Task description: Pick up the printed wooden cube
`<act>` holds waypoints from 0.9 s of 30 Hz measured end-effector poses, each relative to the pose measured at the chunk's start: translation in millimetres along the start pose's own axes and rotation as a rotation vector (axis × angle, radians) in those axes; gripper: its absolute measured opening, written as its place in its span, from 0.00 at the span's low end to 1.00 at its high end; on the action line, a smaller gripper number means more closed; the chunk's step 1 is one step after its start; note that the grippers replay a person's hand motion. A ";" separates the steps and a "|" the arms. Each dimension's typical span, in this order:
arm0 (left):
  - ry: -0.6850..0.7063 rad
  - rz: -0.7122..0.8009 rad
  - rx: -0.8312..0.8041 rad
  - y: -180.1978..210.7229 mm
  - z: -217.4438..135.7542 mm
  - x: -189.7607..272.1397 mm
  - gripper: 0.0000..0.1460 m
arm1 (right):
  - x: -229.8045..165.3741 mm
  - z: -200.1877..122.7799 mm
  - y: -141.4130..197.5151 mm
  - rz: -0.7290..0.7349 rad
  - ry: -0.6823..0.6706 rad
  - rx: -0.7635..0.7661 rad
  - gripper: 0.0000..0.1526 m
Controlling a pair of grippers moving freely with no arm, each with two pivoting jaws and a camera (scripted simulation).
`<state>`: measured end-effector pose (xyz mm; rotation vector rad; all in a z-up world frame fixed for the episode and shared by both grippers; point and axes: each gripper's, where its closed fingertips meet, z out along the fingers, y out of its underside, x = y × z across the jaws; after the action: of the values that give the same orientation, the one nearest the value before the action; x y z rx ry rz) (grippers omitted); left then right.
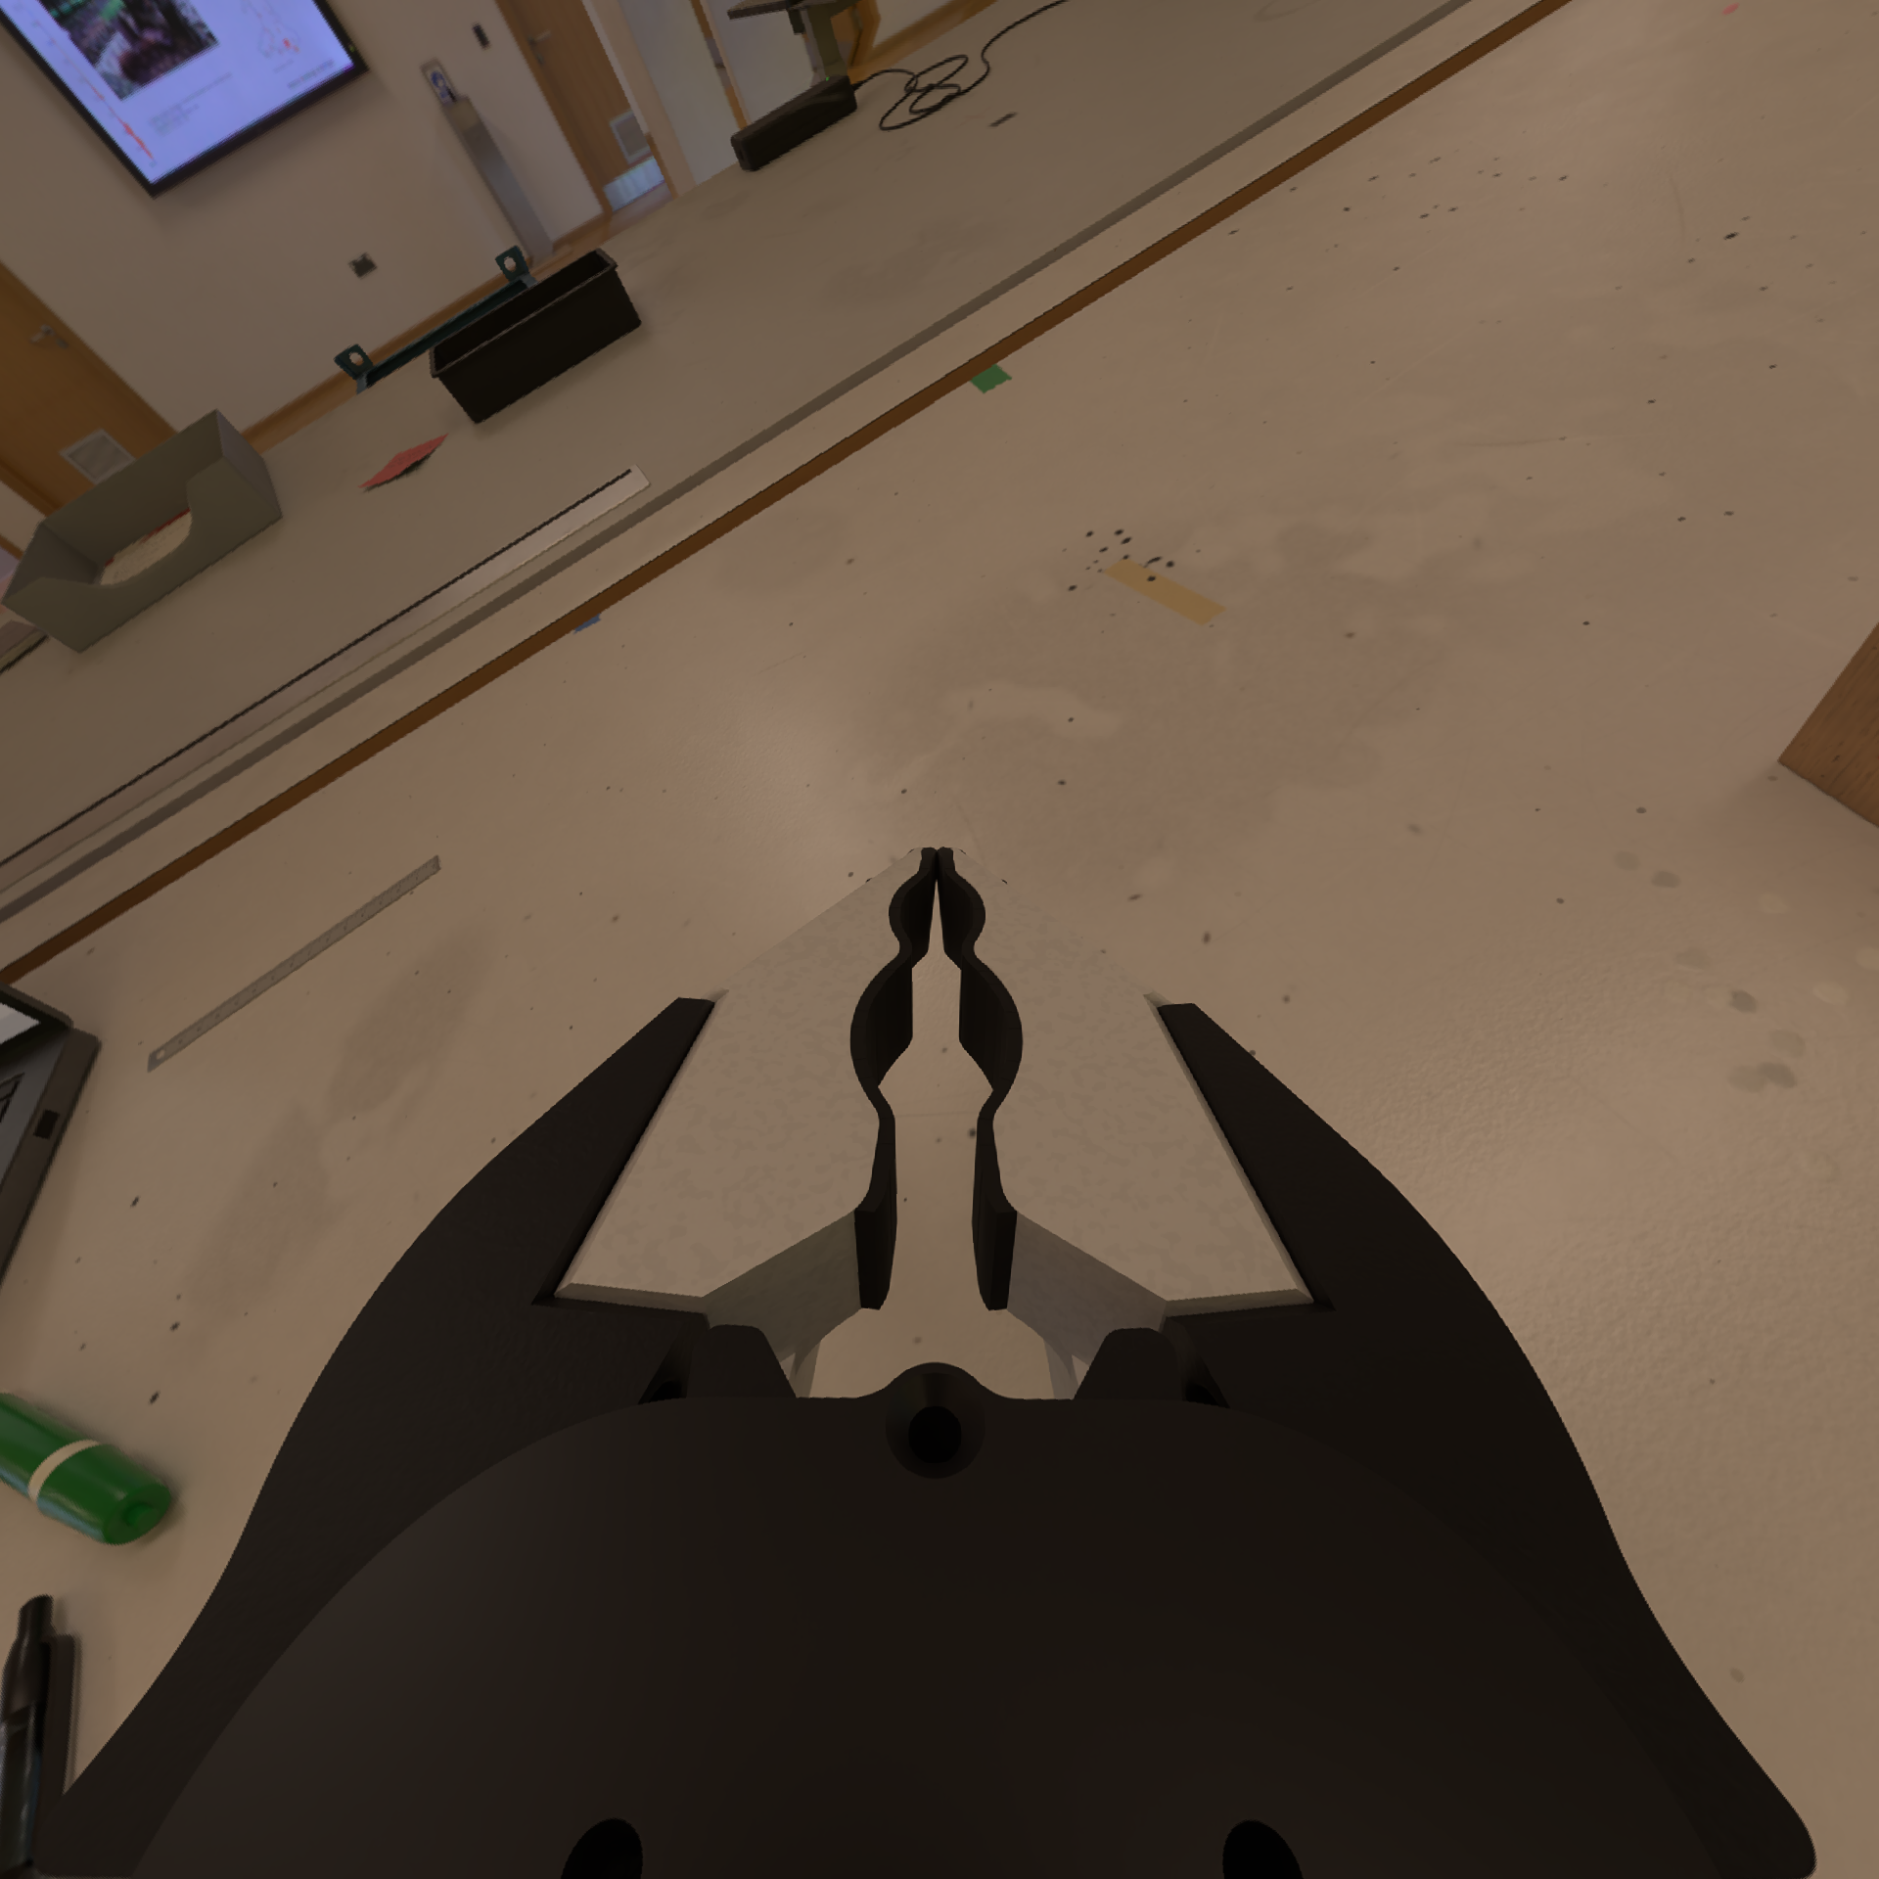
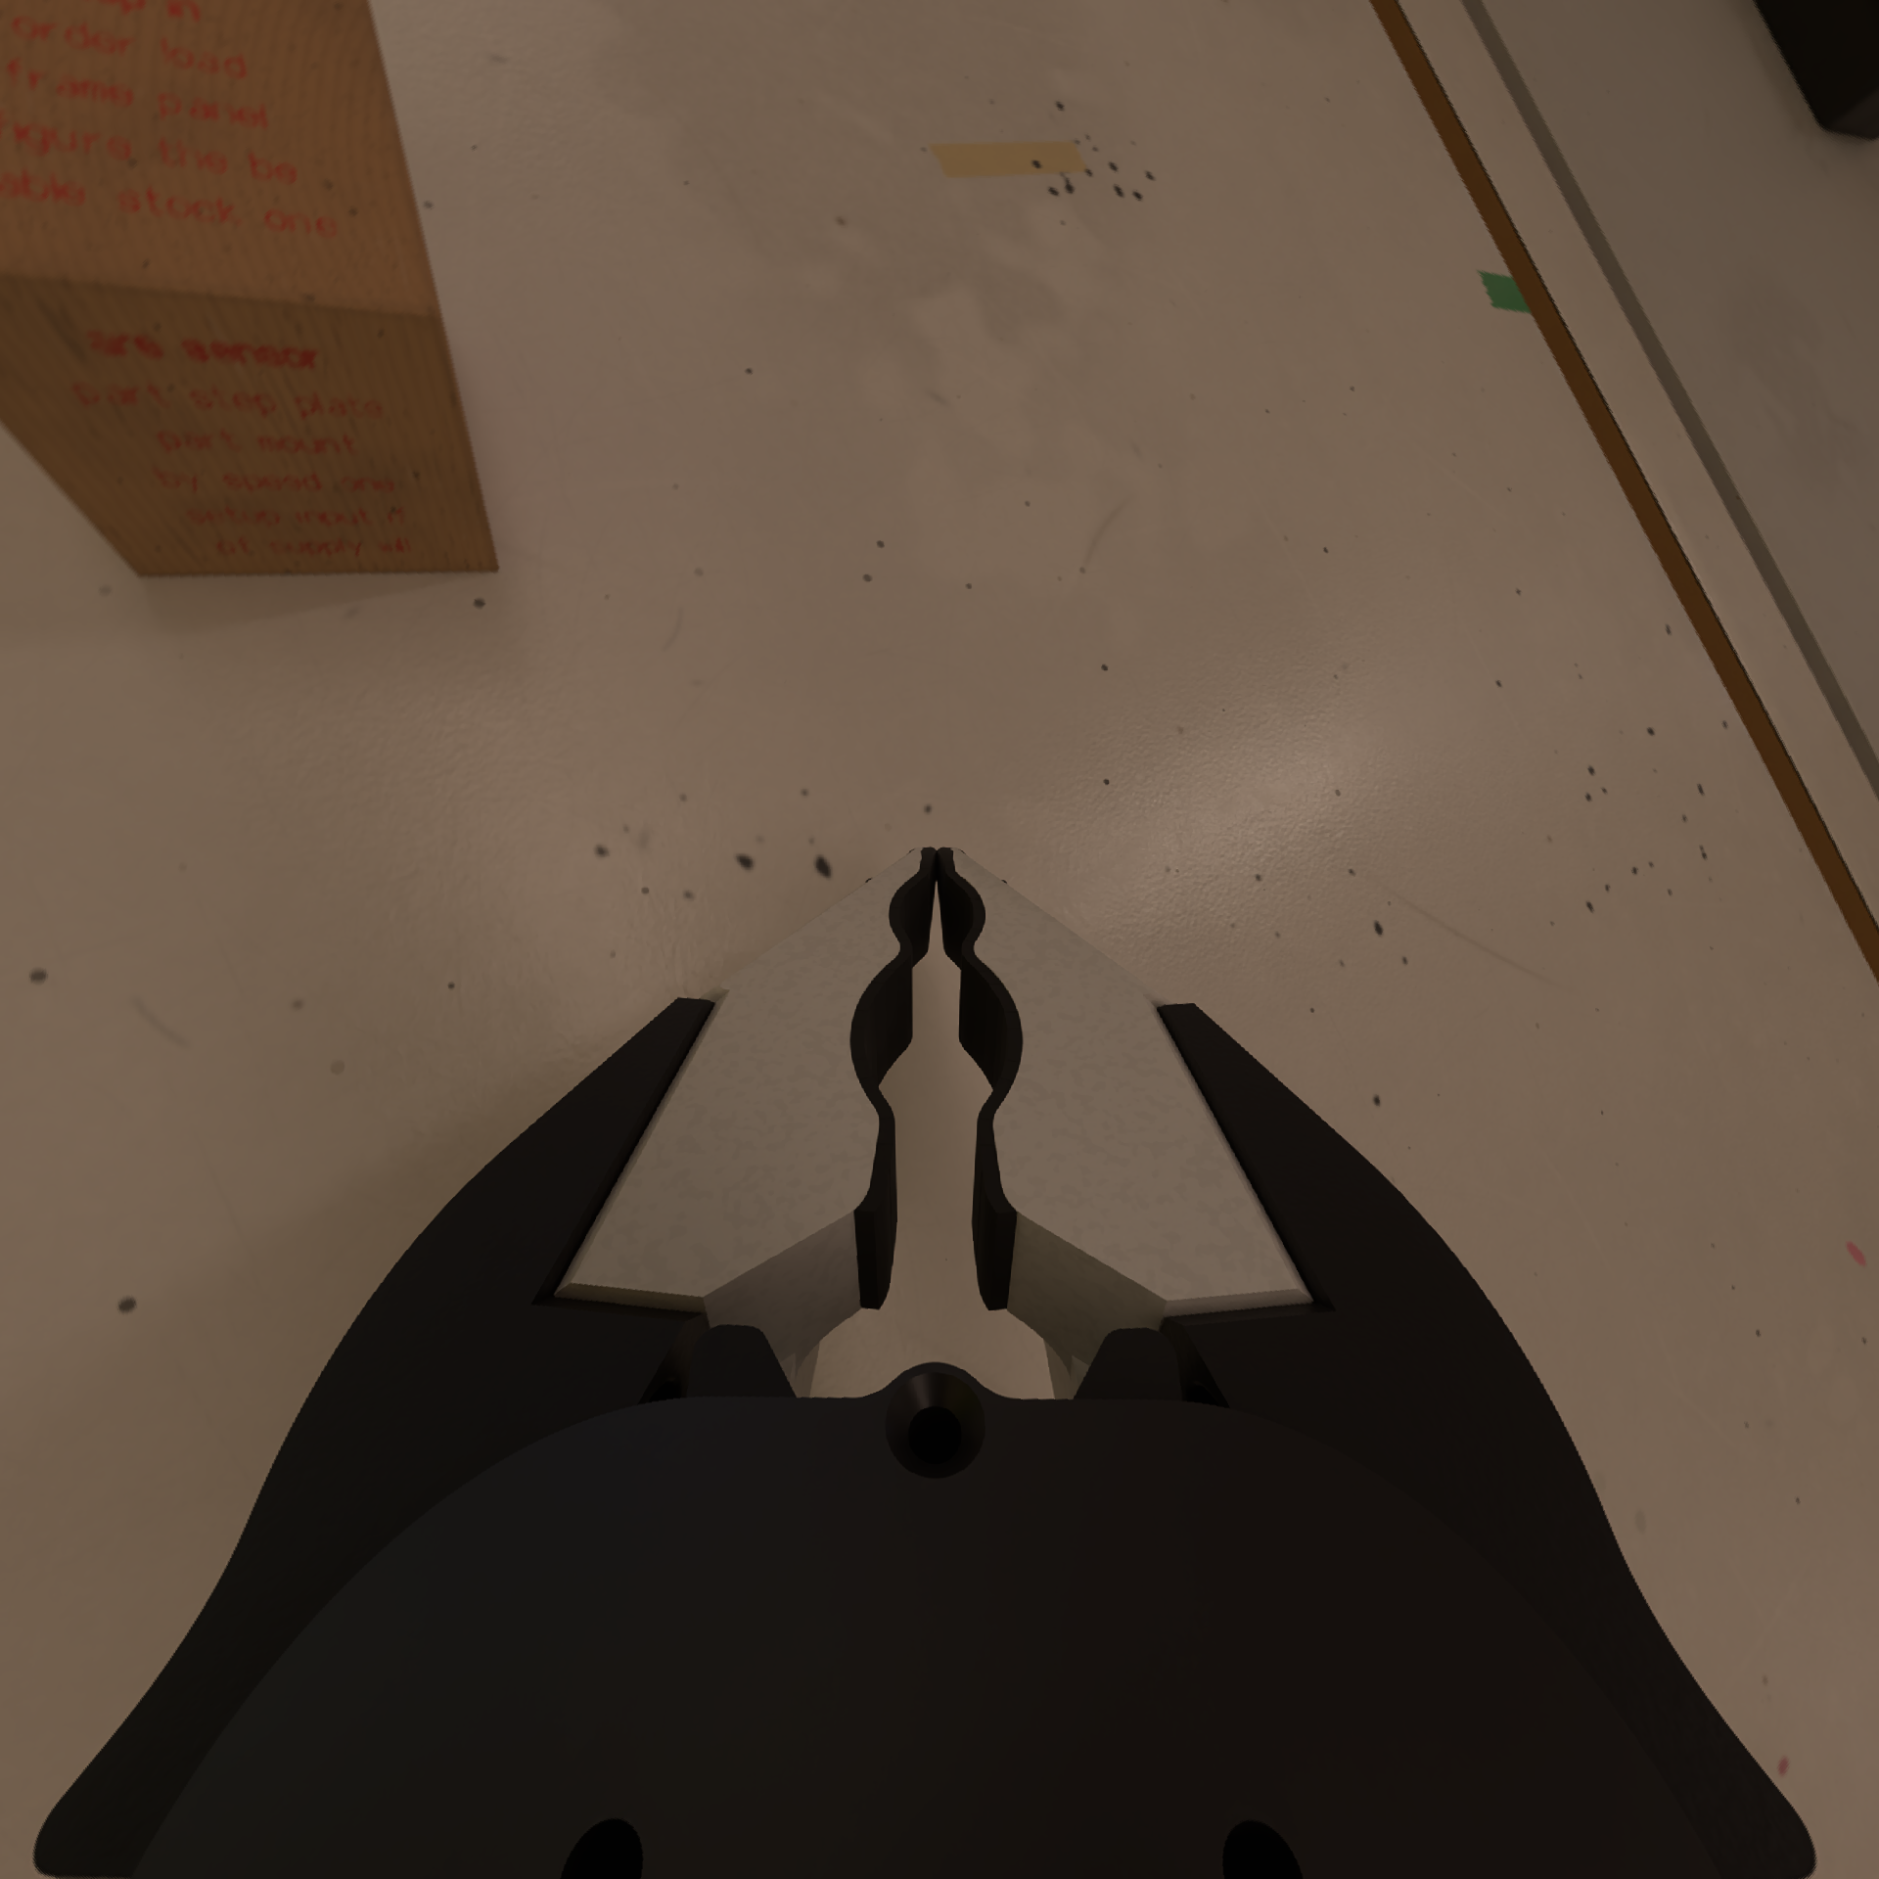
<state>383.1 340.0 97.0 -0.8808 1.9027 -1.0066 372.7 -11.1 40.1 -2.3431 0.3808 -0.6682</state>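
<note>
The printed wooden cube (image 2: 219, 295) is light brown with red print on two visible faces. It stands on the pale table at the upper left of the right wrist view, cut off by the frame edge. My right gripper (image 2: 935, 854) is shut and empty, to the right of the cube and nearer than it, well apart. In the left wrist view only a corner of the cube (image 1: 1840, 737) shows at the right edge. My left gripper (image 1: 935, 854) is shut and empty over bare table, far to the left of that corner.
A metal ruler (image 1: 295, 961), a green bottle (image 1: 76, 1474), a dark pen (image 1: 25, 1729) and a dark device (image 1: 31, 1108) lie at the left. The table edge (image 1: 712, 569) runs diagonally; beyond it are a black bin (image 1: 539, 336) and a grey box (image 1: 142, 529). Yellow tape (image 2: 1007, 158) lies ahead.
</note>
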 end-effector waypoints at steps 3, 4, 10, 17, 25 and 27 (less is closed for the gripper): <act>-0.002 -0.015 -0.005 7.5 -2.8 -6.4 0.00 | -4.9 -1.2 3.9 -0.027 -0.030 0.016 0.00; -0.006 -0.023 -0.008 9.8 -4.2 -9.0 0.00 | -7.5 -1.2 3.8 -0.040 -0.037 0.024 0.00; 0.008 -0.034 -0.013 19.7 -7.1 -12.8 0.00 | -38.9 -2.7 -21.2 -0.039 -0.169 0.165 0.00; 0.069 0.009 -0.077 30.5 4.7 3.5 0.00 | -66.6 -0.6 -49.7 0.088 -0.358 0.289 0.00; 0.071 -0.015 -0.067 31.3 3.9 1.8 0.00 | -87.4 17.4 -61.2 0.108 -0.357 0.229 0.61; 0.074 -0.012 -0.075 32.7 5.0 3.0 0.00 | -98.7 23.7 -65.8 0.098 -0.385 0.205 0.68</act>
<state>379.4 350.3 65.7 -0.9098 2.0113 -0.9927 310.3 92.4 33.0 -2.1768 0.2379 -0.1892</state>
